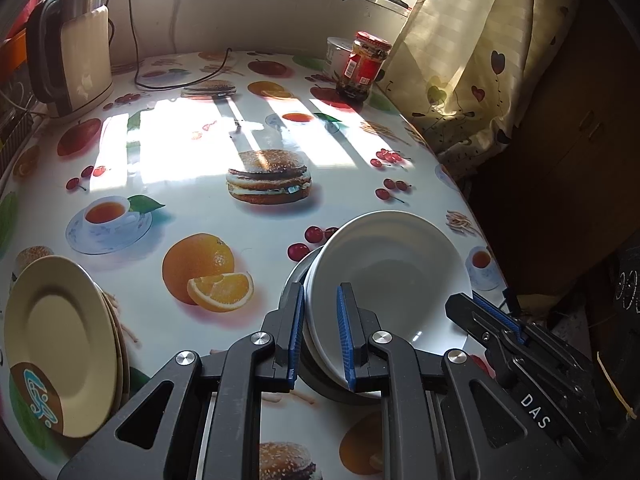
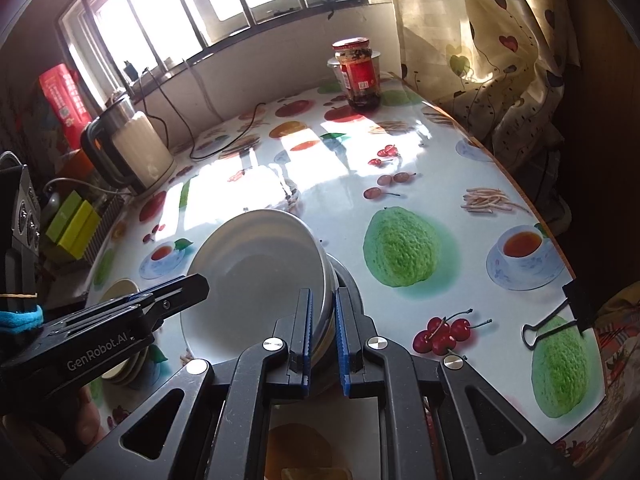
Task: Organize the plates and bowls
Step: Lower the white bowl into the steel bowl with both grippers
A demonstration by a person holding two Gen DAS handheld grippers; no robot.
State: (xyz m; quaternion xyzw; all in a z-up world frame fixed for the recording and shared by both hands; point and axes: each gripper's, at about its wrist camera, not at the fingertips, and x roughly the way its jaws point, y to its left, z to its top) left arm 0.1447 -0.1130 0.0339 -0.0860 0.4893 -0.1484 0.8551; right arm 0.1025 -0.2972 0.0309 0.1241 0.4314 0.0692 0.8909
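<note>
A white bowl [image 1: 384,264] sits tilted in a stack, with another white bowl's edge [image 1: 316,344] and a dark metal bowl [image 1: 290,284] under it, near the table's right front. My left gripper [image 1: 320,292] is shut on the white bowl's left rim. My right gripper [image 2: 323,296] is shut on the stack's right rim, where the white bowl [image 2: 256,272] meets the metal bowl's edge [image 2: 331,276]; it also shows as the right gripper [image 1: 476,308] in the left wrist view. The left gripper [image 2: 192,282] reaches in from the left in the right wrist view. Cream plates [image 1: 60,340] are stacked at the front left.
The table [image 1: 224,220] wears a glossy fruit-print cloth. An electric kettle [image 1: 76,60] with cables stands back left, a red-lidded jar [image 1: 366,66] and a white tub [image 1: 338,50] back right. A curtain [image 1: 480,60] hangs past the right edge. A binder clip [image 2: 560,316] grips that edge.
</note>
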